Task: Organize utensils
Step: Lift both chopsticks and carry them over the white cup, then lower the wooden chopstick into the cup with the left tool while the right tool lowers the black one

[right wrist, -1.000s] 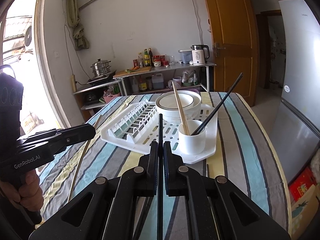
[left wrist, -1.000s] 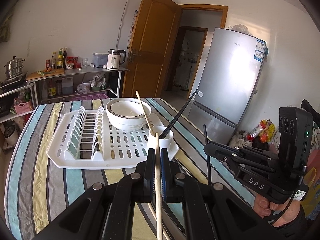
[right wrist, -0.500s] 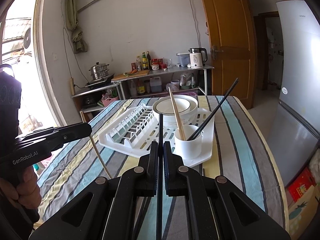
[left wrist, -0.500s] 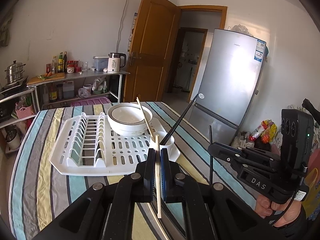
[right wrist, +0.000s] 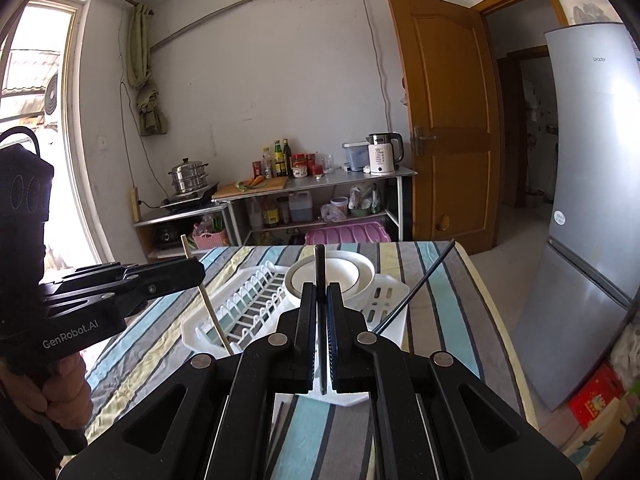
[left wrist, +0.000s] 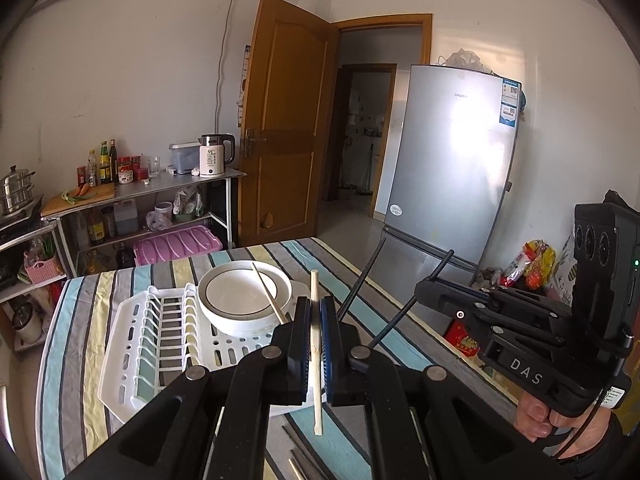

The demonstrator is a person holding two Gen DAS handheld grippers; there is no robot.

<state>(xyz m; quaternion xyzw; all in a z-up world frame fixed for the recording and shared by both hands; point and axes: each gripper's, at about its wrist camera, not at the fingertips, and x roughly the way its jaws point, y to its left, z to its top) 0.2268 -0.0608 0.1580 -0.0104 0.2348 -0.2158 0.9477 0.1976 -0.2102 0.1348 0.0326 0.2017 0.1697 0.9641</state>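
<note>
1. Left wrist view: left claw (left wrist: 316, 344) clenched on a pale wooden chopstick (left wrist: 315, 360), held upright in the air just short of the white drying rack (left wrist: 132, 344).
2. Right claw (right wrist: 321, 344) clamps a black chopstick (right wrist: 320, 280), also off the counter (right wrist: 436, 280).
3. Carrying step, I reckon; next, tips must drop into the holder cup, hidden behind the claws on the rack's near corner.

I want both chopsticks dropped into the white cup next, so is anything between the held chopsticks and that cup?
Nothing visible blocks the way. The left gripper holds a wooden chopstick, the right gripper a black chopstick. The cup is hidden behind the grippers; the chopsticks already standing there lean outward.
</note>
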